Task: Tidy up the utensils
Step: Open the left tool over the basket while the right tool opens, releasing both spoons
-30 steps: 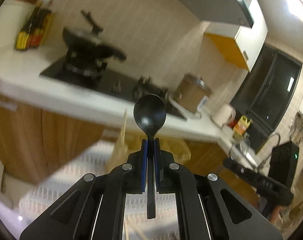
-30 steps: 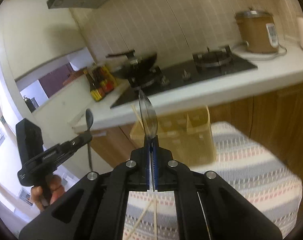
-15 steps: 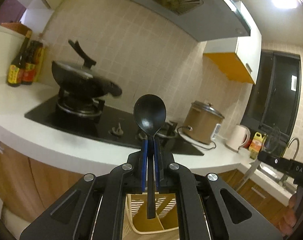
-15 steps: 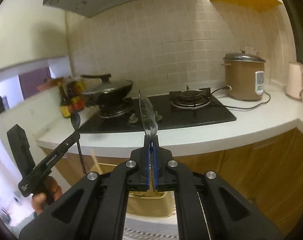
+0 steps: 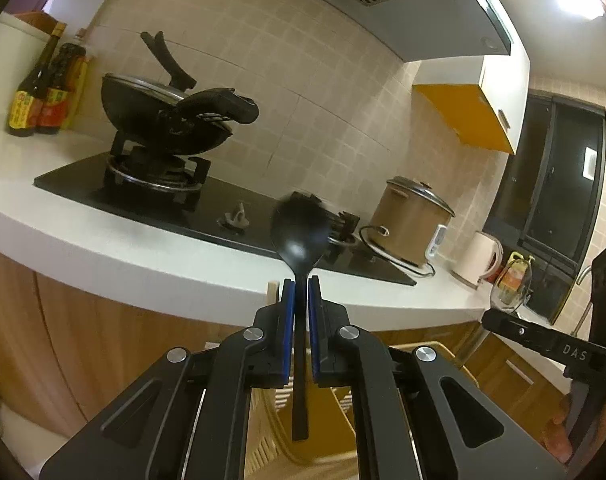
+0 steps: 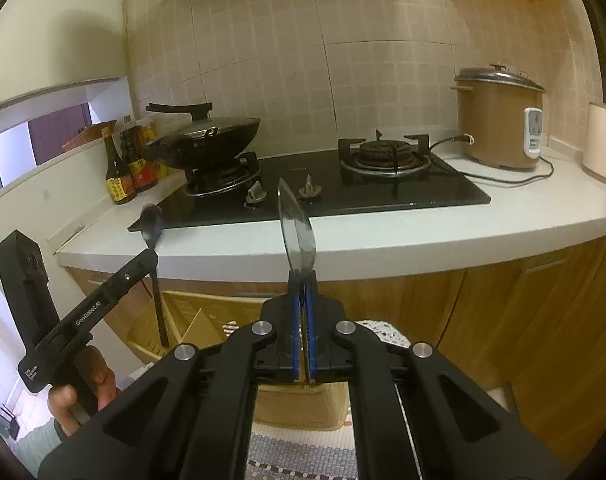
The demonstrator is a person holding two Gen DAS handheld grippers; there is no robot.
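My left gripper (image 5: 299, 286) is shut on a black spoon (image 5: 300, 234), held upright with its bowl up and its handle hanging down over a tan slotted utensil holder (image 5: 335, 412). My right gripper (image 6: 303, 280) is shut on a clear plastic spoon (image 6: 297, 232), also bowl up. In the right wrist view the left gripper (image 6: 151, 258) with the black spoon (image 6: 151, 222) is at the left, the handle reaching down into the tan utensil holder (image 6: 191, 320). The clear spoon also shows at the right in the left wrist view (image 5: 511, 288).
A white counter (image 6: 383, 236) holds a black gas hob (image 6: 323, 192), a lidded wok (image 6: 207, 140), sauce bottles (image 6: 131, 168), a brown rice cooker (image 6: 499, 120) and a kettle (image 6: 603, 144). Wooden cabinets (image 6: 503, 312) stand below. A patterned cloth (image 6: 303, 452) lies under the holder.
Both grippers have tilted up to face the counter. The black spoon has come down lower over the utensil holder. Both spoons stay gripped.
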